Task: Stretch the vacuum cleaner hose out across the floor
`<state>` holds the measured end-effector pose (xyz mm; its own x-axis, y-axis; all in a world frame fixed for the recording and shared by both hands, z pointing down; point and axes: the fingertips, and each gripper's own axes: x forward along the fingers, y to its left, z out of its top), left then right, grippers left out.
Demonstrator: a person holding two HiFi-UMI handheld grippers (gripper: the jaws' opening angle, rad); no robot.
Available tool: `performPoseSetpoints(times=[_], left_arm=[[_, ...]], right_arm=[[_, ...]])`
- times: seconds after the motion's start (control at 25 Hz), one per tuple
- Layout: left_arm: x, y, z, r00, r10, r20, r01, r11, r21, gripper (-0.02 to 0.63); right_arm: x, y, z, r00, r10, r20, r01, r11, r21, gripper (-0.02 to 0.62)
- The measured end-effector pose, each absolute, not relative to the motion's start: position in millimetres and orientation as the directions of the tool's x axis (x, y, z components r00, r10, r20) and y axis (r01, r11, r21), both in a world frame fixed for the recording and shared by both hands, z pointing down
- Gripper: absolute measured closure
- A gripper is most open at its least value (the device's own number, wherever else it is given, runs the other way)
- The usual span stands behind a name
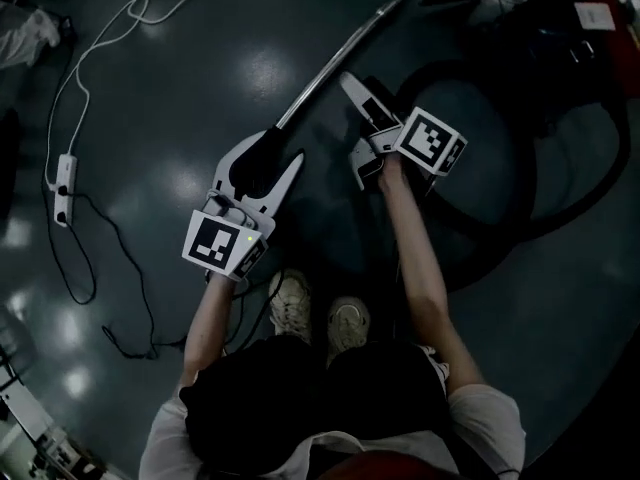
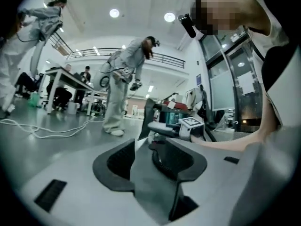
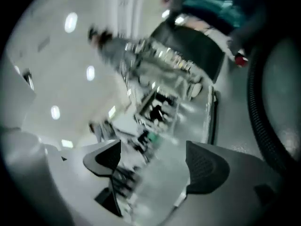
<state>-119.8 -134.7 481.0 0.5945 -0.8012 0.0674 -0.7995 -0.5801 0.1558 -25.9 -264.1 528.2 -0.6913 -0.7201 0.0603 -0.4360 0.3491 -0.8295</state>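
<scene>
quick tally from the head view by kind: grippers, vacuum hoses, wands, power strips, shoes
grippers: 2 (left gripper, right gripper)
vacuum hose: 1
wand: 1
power strip: 1
shoes: 2
total: 7

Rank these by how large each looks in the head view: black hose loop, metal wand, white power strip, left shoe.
1. black hose loop
2. metal wand
3. left shoe and white power strip: similar length, and the shoe is nearer the camera, so unranked.
</scene>
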Motion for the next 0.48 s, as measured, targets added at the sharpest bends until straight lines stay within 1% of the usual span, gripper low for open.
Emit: performPoseSetpoints(times=[0.04, 0.08, 0.12, 0.2, 0.24, 0.28, 0.36, 0.48], left_arm=[[-93, -140, 479, 0.638, -0.768, 0.054, -0.766, -0.627, 0.138, 0.403], [-64, -143, 478, 0.686, -0.726, 0.045, -0.725, -0.678, 0.12, 0.403], [-34, -144, 478, 0.737, -0.674, 0.038, -0.674, -0.731, 0.103, 0.403], [25, -139, 482, 0.833, -0.551, 0.042, -0.553, -0.832, 0.055, 0.403], [52, -136, 487, 0.872, -0.485, 0.063, -0.487, -0.873, 0.024, 0.403], [79, -132, 495, 0.903, -0.42, 0.093, -0.421, -0.907, -0.002, 0.403], [128, -126, 516, 0.944, -0.292, 0.154, -0.294, -0.956, -0.013, 0.403], [182, -104, 558, 0.963, -0.117, 0.245, -0.131, -0.991, 0.042, 0.403]], right_arm=[[3, -255, 505, -0.635, -0.771, -0.054, -0.317, 0.323, -0.892, 0.149], [35, -243, 488, -0.571, -0.815, -0.1, -0.294, 0.316, -0.902, 0.15], [70, -227, 478, -0.512, -0.853, -0.096, -0.357, 0.314, -0.88, 0.15], [141, -192, 464, -0.393, -0.919, -0.036, -0.581, 0.278, -0.765, 0.149], [177, -176, 459, -0.324, -0.946, -0.004, -0.669, 0.232, -0.706, 0.149], [213, -160, 458, -0.248, -0.968, 0.029, -0.726, 0.167, -0.667, 0.15], [286, -124, 470, -0.101, -0.987, 0.126, -0.781, 0.0, -0.625, 0.149], [376, -56, 510, 0.057, -0.941, 0.333, -0.807, -0.24, -0.539, 0.149]])
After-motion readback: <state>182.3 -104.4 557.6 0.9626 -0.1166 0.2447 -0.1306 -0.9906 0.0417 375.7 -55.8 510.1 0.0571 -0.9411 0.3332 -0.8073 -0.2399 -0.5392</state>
